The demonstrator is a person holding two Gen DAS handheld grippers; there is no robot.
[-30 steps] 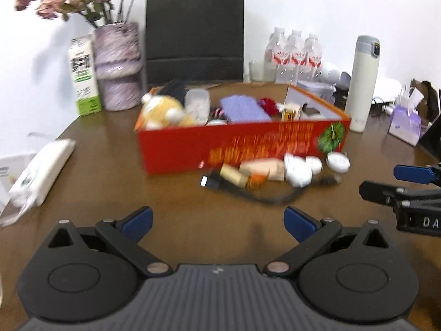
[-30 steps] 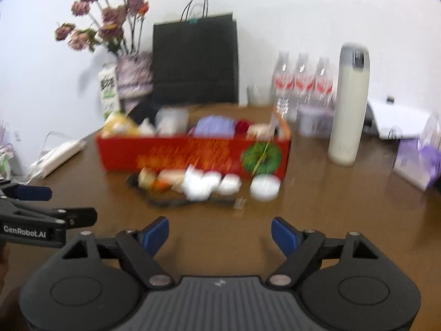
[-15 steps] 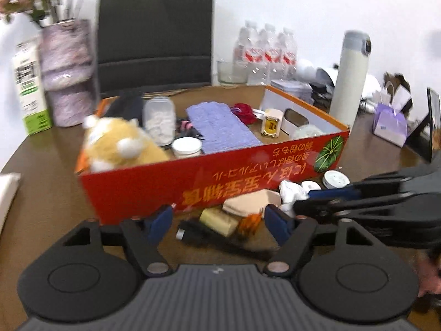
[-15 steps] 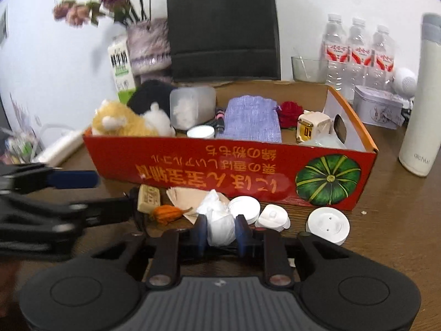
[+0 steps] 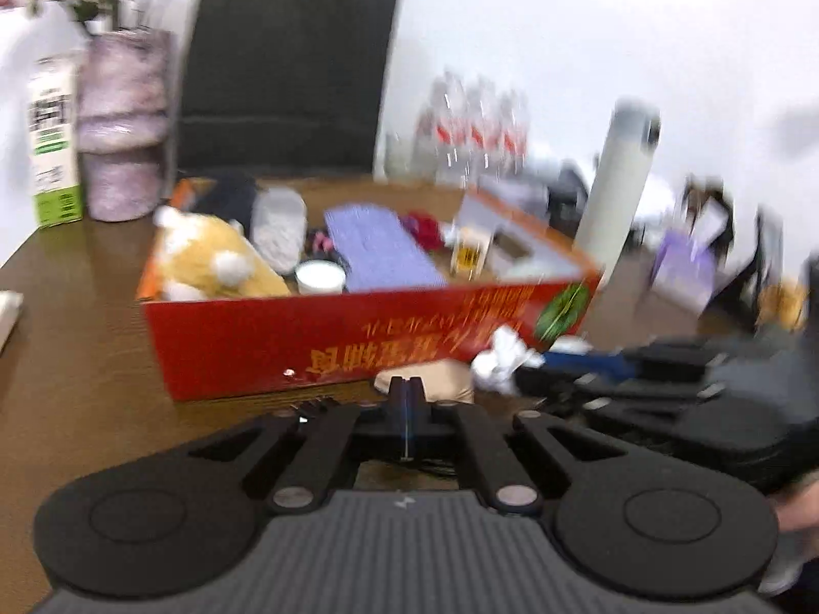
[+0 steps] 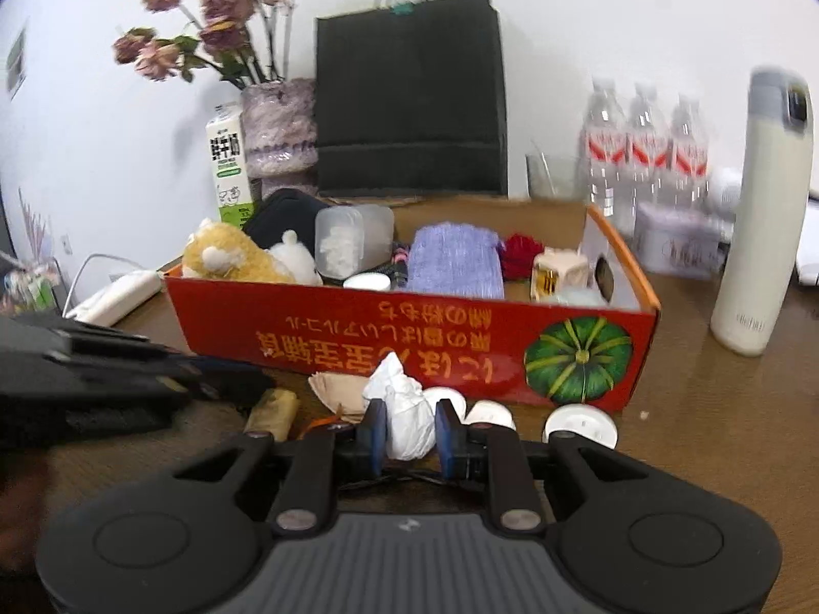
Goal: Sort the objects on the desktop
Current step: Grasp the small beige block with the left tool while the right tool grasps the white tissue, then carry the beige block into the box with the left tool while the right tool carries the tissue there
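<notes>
1. The left gripper (image 5: 405, 412) is seen with its jaws fully closed, nothing visible between them.
2. A white crumpled wad (image 6: 407, 417) is clamped between the narrowly parted jaws of the right gripper (image 6: 408, 432), just before the red box (image 6: 409, 337).
3. A plush toy (image 6: 230, 258), a purple cloth (image 6: 455, 261) and a clear container (image 6: 340, 240) are held in the box.
4. White caps (image 6: 581, 422) and a tan piece (image 6: 335, 390) are left on the tabletop (image 6: 716, 435) beside the wad.

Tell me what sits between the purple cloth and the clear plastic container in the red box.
A small white round jar and dark, pink-tipped items behind it; right wrist view.
</notes>
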